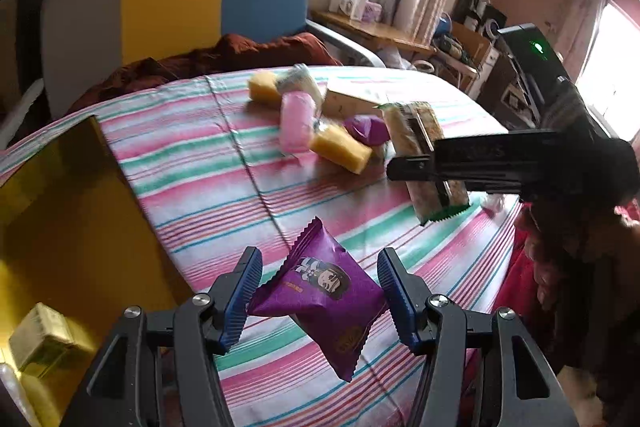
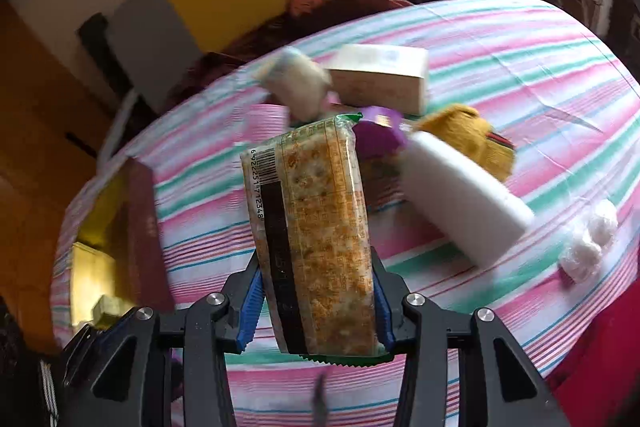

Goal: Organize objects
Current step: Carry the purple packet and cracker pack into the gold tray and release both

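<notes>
Left wrist view: left hand-held gripper (image 1: 320, 297) angled down, clamped on purple packet (image 1: 320, 301); right hand-held gripper (image 2: 316, 301) clamped on cracker pack (image 2: 316, 219).

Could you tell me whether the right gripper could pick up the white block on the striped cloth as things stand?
Probably not: the right gripper is shut on the cracker packet, so its fingers are occupied, though the white block itself lies uncovered.

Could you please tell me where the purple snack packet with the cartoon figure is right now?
In the left wrist view, the purple snack packet is pinched between the left gripper's blue pads, lifted above the striped cloth, right of the yellow box.
</notes>
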`<state>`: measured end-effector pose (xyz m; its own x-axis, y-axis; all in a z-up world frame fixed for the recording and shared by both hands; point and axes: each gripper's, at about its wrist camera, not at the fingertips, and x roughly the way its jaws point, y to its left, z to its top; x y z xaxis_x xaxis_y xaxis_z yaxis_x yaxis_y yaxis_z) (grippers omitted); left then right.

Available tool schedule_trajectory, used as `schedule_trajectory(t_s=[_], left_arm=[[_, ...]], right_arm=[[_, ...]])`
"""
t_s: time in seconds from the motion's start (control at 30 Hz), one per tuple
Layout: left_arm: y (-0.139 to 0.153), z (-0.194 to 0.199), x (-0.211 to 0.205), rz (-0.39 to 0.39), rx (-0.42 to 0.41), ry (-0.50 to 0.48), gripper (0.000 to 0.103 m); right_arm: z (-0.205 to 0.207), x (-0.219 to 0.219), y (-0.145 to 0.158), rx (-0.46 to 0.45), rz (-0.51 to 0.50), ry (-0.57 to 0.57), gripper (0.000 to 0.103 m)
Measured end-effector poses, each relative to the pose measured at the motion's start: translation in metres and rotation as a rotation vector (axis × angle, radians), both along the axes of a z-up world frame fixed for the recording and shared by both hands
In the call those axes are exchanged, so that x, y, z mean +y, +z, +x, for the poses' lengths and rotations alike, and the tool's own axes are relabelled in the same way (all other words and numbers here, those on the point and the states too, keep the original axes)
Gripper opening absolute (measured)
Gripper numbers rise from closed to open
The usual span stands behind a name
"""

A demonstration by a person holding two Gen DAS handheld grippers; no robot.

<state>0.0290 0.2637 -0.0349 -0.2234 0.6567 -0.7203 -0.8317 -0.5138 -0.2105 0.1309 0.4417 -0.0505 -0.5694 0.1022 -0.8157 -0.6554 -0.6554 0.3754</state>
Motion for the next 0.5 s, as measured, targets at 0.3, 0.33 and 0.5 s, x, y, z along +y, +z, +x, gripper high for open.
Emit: schedule_trajectory(t_s=[0.3, 0.33, 0.5], left_arm=[[0.035, -0.043, -0.082, 0.083, 0.036, 0.219, 0.061], [0.037, -0.050, -0.092, 0.088, 0.041, 0.249, 0.061], [0.043, -0.089, -0.147, 0.084, 0.085, 0.426, 0.061]], right_arm=[[-0.078, -0.080, 0.032, 0.094, -0.005, 0.255, 0.046], [-0.082, -0.086, 0.033, 0.097, -0.010, 0.280, 0.046], [-0.126, -0.133, 0.033, 0.084, -0.024, 0.417, 0.046]])
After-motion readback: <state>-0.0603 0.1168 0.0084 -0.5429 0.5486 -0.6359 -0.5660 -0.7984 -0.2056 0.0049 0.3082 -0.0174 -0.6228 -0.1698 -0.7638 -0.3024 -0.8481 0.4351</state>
